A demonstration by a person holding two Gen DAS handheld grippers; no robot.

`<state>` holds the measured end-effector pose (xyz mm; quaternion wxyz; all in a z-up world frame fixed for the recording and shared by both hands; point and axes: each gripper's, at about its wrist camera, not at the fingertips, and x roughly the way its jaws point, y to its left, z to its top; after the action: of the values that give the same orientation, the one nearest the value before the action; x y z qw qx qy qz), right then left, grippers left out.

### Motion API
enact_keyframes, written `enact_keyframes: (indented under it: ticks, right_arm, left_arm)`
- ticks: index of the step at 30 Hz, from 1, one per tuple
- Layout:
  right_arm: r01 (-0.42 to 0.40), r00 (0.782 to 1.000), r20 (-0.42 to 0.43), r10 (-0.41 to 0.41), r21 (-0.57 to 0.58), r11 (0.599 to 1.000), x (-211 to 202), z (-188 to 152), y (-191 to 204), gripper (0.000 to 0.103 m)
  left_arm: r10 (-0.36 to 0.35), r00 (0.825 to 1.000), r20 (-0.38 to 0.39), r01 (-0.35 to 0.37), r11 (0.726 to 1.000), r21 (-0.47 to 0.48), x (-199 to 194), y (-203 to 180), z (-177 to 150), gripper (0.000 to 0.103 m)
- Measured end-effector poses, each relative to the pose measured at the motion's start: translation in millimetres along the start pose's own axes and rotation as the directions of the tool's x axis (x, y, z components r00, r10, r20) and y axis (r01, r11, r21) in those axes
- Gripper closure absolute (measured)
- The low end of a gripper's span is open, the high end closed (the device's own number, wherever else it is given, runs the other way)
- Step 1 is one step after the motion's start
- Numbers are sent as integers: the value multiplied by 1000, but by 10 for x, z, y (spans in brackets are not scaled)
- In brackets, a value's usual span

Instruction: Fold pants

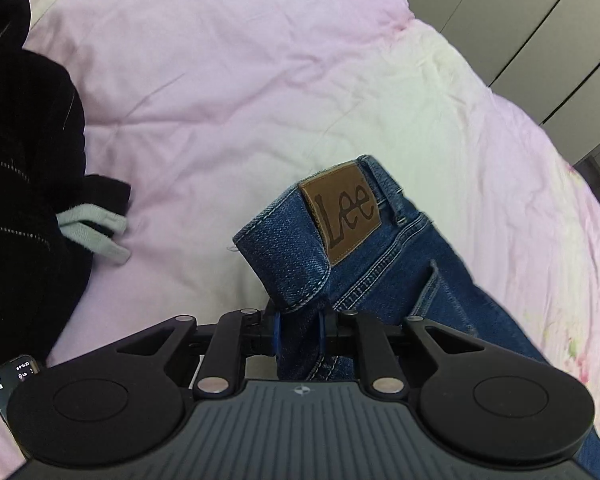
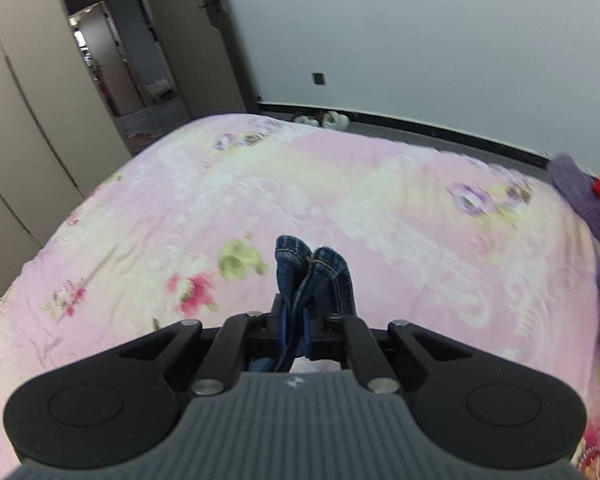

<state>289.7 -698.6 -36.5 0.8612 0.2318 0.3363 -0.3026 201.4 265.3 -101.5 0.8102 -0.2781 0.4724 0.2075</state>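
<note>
- Spreading wide under everything: pink floral bed [image 2: 380, 208], with grey wardrobe doors [image 1: 532, 32] along one side and a pale wall [image 2: 420, 40] beyond the far edge, giving a soft, roomy place for laying denim flat.
- Lying off at the edge in the left wrist view: dark clothing heap [image 1: 24, 160], well apart from the work, likely parked there so as not to tangle with the fold.
- Holding the jeans [image 1: 360, 272] at both ends, clear of the bedding where gripped, apparently so the cloth can hang straight between the two grips.
- Pinching the waistband corner beside the leather patch [image 1: 340, 216]: left tool [image 1: 299, 336], blue pads clamped on a thick doubled band of denim, which explains the small gap remaining between them.
- Gripping at the waistband probably because the stiff seam gives a firm hold.
- Squeezing the two leg hems together: right tool [image 2: 294, 334], pads pressed nearly shut on the thinner bunched cloth, both cuffs poking up side by side past the fingers.
- Keeping both hems in one grip presumably to keep the legs stacked, one on the other.
- Judging the stage: legs already matched, lengthwise fold done or nearly so, crosswise fold not yet made.
- Needing next, most likely: bringing hems toward waistband over the bed.
</note>
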Motion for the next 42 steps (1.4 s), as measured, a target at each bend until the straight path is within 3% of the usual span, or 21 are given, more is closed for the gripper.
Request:
enact_keyframes:
  ticks: [3,5,8,9,11,12,13,17,21,24,28,31,34,42]
  right_arm:
    - [28,998,-60,-25,62,998,203,-340,-511,102]
    - [56,996,-77,-51,59,997,358,-546,-610,102]
    - [87,991,-111,-82,43,995,507,-749,-701,102]
    - [91,989,-119,-85,51,995,523,-788,-759,100]
    - [106,986,-130,-99,46,993,545,-809,-826,88]
    - [122,984,-132,-117,33,992,547,-800,-831,72]
    - [146,981,-129,-144,9,989,533,-791,-833,65]
    - [248,963,-81,-259,-124,961,412,-713,-797,62]
    - [185,981,-38,-192,-151,971,251,-644,-710,54]
    - [108,993,-32,-115,-171,979,222,-622,-539,54]
    - [54,997,-46,-62,-168,984,266,-614,-367,54]
    - [34,998,-46,-42,-166,986,326,-544,-319,53]
    - [37,999,-32,-43,-173,984,449,-436,-306,53]
    - [52,991,-114,-70,-157,986,1183,-306,-256,53]
  left_arm:
    - [22,999,-36,-21,1000,22,213,47,-56,85]
    - [21,998,-62,-23,999,-23,324,128,-56,84]
    - [19,997,-72,-18,1000,3,328,162,-31,74]
    - [33,996,-80,-30,999,38,303,147,-19,65]
    - [61,994,-85,-53,994,99,209,134,1,58]
    - [72,994,-81,-62,990,124,152,127,14,57]
    - [79,994,-77,-67,986,150,94,120,27,54]
    - [88,996,-8,-81,950,301,-143,-24,67,44]
    - [14,998,63,-40,899,436,-211,-357,225,30]
    - [-22,995,93,-24,887,462,-97,-589,370,22]
    - [-20,998,66,-10,901,434,289,-761,541,21]
    - [8,997,81,-40,914,404,531,-797,608,21]
    - [19,1000,13,-22,935,355,770,-787,681,25]
    - [24,997,-69,-6,970,243,1034,-723,766,25]
